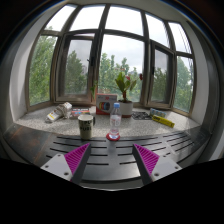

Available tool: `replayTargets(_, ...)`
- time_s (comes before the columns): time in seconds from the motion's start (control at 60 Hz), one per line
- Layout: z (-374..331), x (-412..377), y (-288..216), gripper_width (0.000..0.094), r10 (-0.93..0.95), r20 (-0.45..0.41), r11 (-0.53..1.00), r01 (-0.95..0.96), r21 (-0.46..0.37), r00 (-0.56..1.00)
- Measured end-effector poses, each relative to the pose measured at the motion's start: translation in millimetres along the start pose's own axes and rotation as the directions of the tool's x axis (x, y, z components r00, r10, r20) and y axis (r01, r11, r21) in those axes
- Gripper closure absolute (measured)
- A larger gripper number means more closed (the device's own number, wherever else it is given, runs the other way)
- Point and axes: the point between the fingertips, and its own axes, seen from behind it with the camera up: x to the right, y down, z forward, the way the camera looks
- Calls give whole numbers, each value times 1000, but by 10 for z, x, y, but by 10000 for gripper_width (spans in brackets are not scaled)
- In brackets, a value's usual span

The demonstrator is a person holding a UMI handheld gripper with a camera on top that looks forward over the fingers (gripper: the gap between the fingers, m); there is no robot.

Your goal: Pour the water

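A clear water bottle with a pale cap and a pink base stands upright on the grey window sill, straight ahead of my fingers. A greenish cup stands just left of it. My gripper is open and empty, its two magenta pads spread wide apart. The fingers are well short of the bottle and cup, above a dark ribbed surface.
A potted plant stands on the sill behind the bottle, next to a reddish box. White items lie at the sill's left and a yellow thing at its right. Bay windows show trees beyond.
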Motion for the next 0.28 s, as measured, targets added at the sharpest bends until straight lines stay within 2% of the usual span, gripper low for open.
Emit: replayTargets(0.283, -308, -25, -7, 85, -21, -22, 1000, 21, -1, 1000)
